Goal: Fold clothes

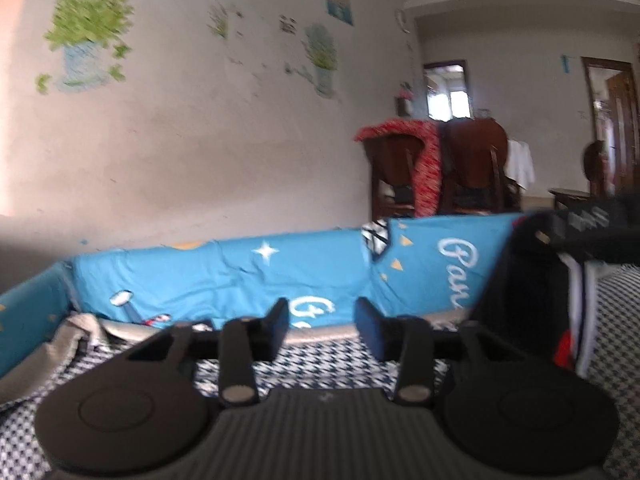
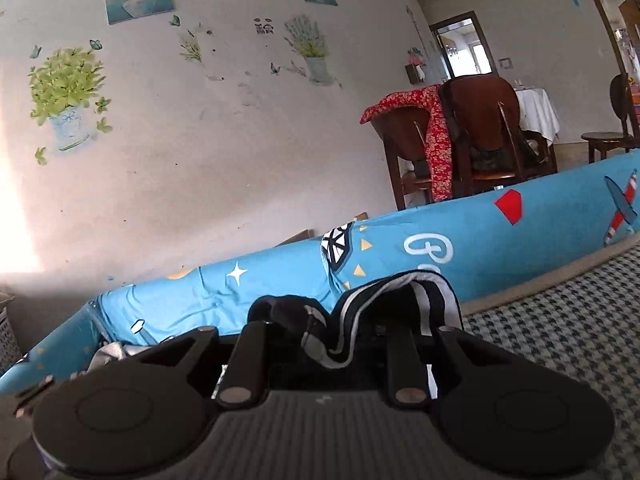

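Note:
A black garment with white and grey stripes (image 2: 392, 300) is bunched between the jaws of my right gripper (image 2: 340, 332), which is shut on it just above the houndstooth sheet (image 2: 560, 320). The cloth hides most of the pads. In the left wrist view the same garment (image 1: 532, 280) hangs at the right from the other gripper's blurred black body (image 1: 592, 236), with a red patch low on it. My left gripper (image 1: 322, 320) stands open over the sheet (image 1: 320, 364), left of the garment, with nothing between its fingers.
A blue printed bumper (image 1: 224, 276) runs along the far edge of the bed, against a wall with plant stickers. A grey cloth (image 1: 48, 352) lies crumpled at the left. Beyond stand dark wooden chairs (image 2: 480, 128), one draped with a red floral cloth (image 2: 436, 136).

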`<state>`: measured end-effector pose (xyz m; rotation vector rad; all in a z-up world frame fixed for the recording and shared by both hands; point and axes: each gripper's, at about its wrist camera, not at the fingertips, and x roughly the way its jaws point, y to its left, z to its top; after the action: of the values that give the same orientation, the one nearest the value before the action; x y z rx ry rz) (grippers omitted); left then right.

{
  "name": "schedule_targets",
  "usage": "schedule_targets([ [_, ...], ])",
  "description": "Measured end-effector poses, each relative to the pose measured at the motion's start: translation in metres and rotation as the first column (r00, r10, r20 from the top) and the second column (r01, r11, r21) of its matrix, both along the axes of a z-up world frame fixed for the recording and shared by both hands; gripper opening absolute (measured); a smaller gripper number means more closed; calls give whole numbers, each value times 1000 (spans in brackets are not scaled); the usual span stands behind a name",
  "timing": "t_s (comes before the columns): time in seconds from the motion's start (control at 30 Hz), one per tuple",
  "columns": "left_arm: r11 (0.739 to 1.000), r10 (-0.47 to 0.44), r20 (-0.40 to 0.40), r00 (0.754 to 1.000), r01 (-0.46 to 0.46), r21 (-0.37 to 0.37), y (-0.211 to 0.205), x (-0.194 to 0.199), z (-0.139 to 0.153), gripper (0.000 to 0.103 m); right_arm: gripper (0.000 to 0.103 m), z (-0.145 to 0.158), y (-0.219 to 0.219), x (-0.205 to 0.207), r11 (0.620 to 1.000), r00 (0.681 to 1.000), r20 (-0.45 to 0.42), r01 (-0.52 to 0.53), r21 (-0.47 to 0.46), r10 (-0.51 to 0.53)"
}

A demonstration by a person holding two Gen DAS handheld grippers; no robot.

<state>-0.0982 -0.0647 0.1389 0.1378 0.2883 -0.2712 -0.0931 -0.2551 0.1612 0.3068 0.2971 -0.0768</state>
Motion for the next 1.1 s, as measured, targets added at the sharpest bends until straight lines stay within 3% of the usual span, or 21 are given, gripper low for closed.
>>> schedule_targets([
  [0.07,1000,-21,-28,999,21,4,-3,6,-12,69,33,-9,-7,21,1000,999,-29,23,-11,-23],
  [0.1,999,-35,-44,998,35,6,-3,8,-19,73,48,-15,-10,29,998,996,-56,68,-17,-68],
  [0.13,999,-48,-62,997,48,5,-4,10,-26,78,72,-21,-13,35,995,991,-86,100,-25,-102],
  [0.2,997,-81,-108,991,81,-4,-5,13,-41,80,83,-41,-20,43,990,975,-173,134,-41,-139],
  [0.33,976,-218,-247,944,215,-38,-6,16,-66,86,83,-67,-31,51,991,937,-324,116,-64,-131],
  [0.4,964,-265,-280,922,260,-56,-6,14,-72,87,83,-68,-38,44,992,937,-329,108,-61,-122],
  [0.57,932,-361,-289,887,354,-77,-10,2,-81,95,83,-70,-53,23,991,934,-334,103,-88,-127],
  [0.7,899,-425,-301,854,437,-30,-27,-7,-87,100,83,-85,-67,21,993,904,-412,97,-70,-117],
  [0.83,892,-392,-318,863,441,99,-45,-14,-103,100,83,-101,-74,18,996,870,-486,83,-34,-89],
  [0.93,902,-337,-339,879,404,152,-50,-10,-114,92,83,-115,-79,15,997,842,-535,79,-11,-73],
  [1.1,931,-261,-410,874,341,133,-45,9,-128,75,83,-139,-84,18,993,792,-608,107,51,-54],
])
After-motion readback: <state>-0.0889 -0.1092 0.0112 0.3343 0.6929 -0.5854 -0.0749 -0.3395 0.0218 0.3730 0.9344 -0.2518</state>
